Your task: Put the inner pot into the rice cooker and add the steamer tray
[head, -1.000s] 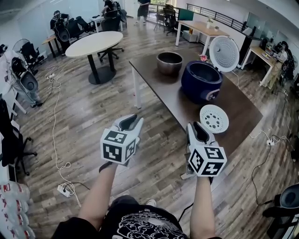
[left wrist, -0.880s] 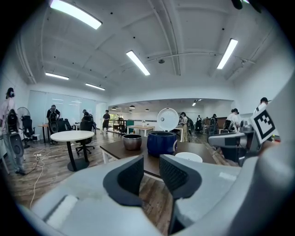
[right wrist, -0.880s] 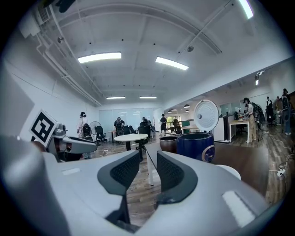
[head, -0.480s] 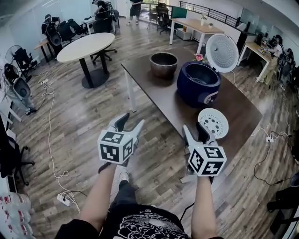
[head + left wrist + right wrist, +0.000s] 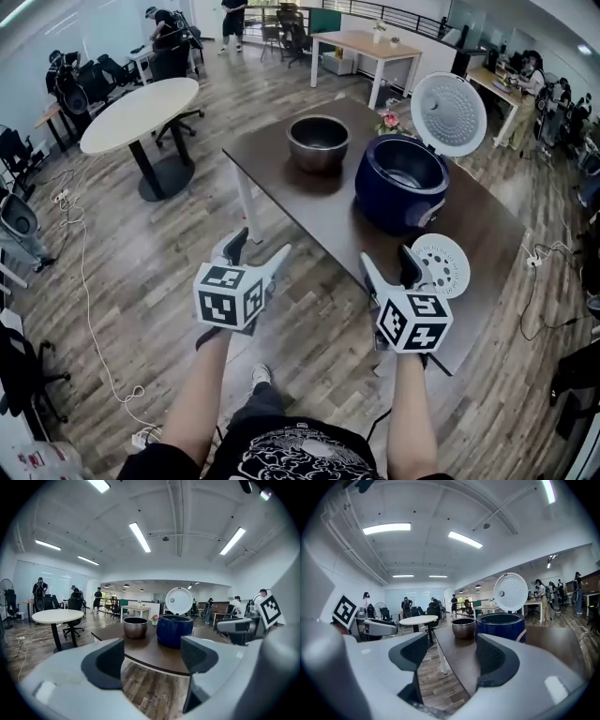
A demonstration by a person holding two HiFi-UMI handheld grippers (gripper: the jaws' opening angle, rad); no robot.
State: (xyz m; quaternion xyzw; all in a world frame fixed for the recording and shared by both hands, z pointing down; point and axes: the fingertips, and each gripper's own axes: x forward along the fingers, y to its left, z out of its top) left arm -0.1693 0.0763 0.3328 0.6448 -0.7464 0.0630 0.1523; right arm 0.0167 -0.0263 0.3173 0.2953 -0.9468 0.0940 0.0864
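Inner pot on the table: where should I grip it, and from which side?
Probably the rim. The inner pot stands upright, mouth open upward, beside the rice cooker; its rounded wall offers the jaws little. Come down from above at the near edge, one jaw inside, one outside.

You'll find the round dark metal inner pot (image 5: 319, 142) upright at the brown table's (image 5: 309, 202) far left. Just right of it stands the navy blue rice cooker (image 5: 401, 183), its white lid (image 5: 449, 114) raised. The white perforated steamer tray (image 5: 441, 265) lies flat nearer you.
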